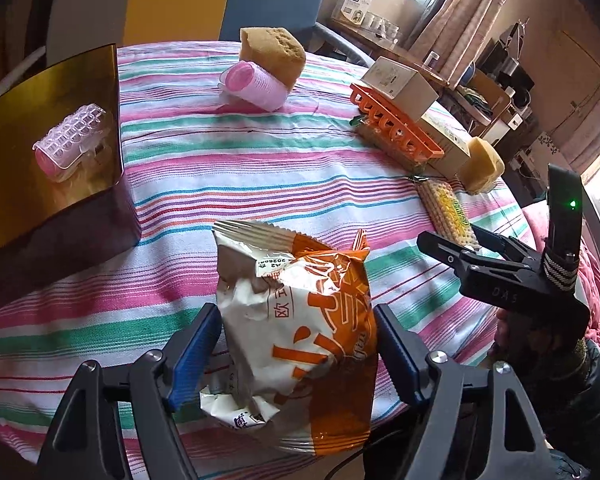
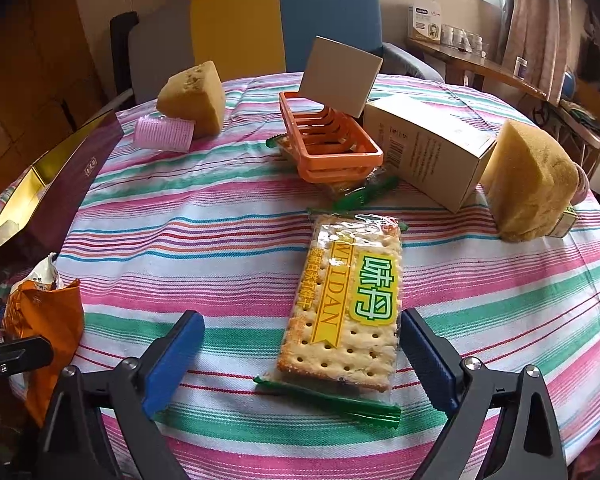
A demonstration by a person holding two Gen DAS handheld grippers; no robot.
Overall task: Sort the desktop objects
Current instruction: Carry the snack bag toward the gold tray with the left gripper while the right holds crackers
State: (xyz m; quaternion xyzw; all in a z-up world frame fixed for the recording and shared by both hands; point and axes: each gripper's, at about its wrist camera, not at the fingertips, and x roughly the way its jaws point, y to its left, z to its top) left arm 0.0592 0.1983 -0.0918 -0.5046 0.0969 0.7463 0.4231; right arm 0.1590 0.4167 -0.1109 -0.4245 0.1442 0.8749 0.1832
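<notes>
An orange and white snack bag [image 1: 296, 320] lies at the near edge of the striped tablecloth [image 1: 228, 168]. My left gripper [image 1: 296, 312] straddles it, both blue pads touching its sides. A clear cracker packet [image 2: 347, 304] with green ends lies flat on the cloth in the right wrist view. Around it stands my right gripper [image 2: 300, 320], jaws wide: the left pad is well clear of the packet and the right pad sits just beside its edge. The snack bag [image 2: 44, 312] also shows at the left edge of that view.
A gold-lined box [image 1: 28, 208] at the left holds a pink hair roller [image 1: 70, 142]. Farther back are another pink roller [image 2: 164, 134], two yellow sponges [image 2: 194, 98] [image 2: 531, 188], an orange basket [image 2: 327, 144] and a cardboard box [image 2: 431, 152]. A chair [image 2: 284, 16] stands behind the table.
</notes>
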